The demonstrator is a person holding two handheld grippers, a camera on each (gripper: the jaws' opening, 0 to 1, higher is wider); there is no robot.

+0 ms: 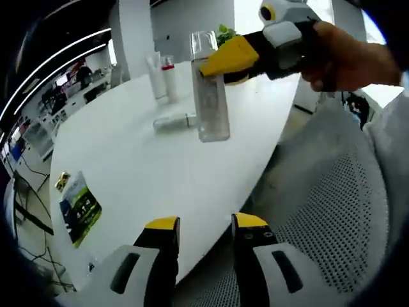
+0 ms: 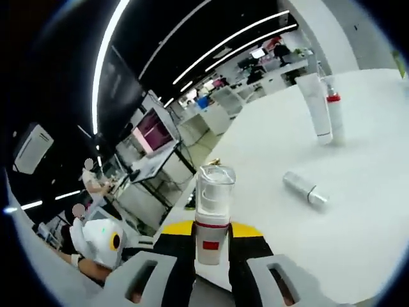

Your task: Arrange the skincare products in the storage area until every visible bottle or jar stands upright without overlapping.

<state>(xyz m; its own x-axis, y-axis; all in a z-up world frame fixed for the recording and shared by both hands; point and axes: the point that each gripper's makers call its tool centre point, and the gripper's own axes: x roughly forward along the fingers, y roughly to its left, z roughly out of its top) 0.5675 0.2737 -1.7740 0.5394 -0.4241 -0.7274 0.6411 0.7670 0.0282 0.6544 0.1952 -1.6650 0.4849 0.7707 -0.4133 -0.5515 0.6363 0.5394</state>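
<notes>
My right gripper (image 2: 211, 235) is shut on a tall clear bottle (image 2: 212, 204) with a red band and clear cap. In the left gripper view that right gripper (image 1: 216, 64) comes in from the upper right and holds the clear bottle (image 1: 211, 96) upright near the table's edge; I cannot tell whether its base touches. A white tube (image 1: 155, 77) (image 2: 316, 105) and a red-collared bottle (image 1: 169, 80) (image 2: 333, 115) stand upright side by side farther back. A small silver bottle (image 1: 176, 121) (image 2: 305, 188) lies on its side. My left gripper (image 1: 206, 224) is open over the near edge with nothing in it.
The round white table (image 1: 140, 173) carries a green leaflet (image 1: 80, 206) near its left edge. A grey mesh chair (image 1: 339, 211) sits by the table on the right. A green plant (image 1: 225, 32) stands at the far side. Office desks and people (image 2: 89, 176) are beyond.
</notes>
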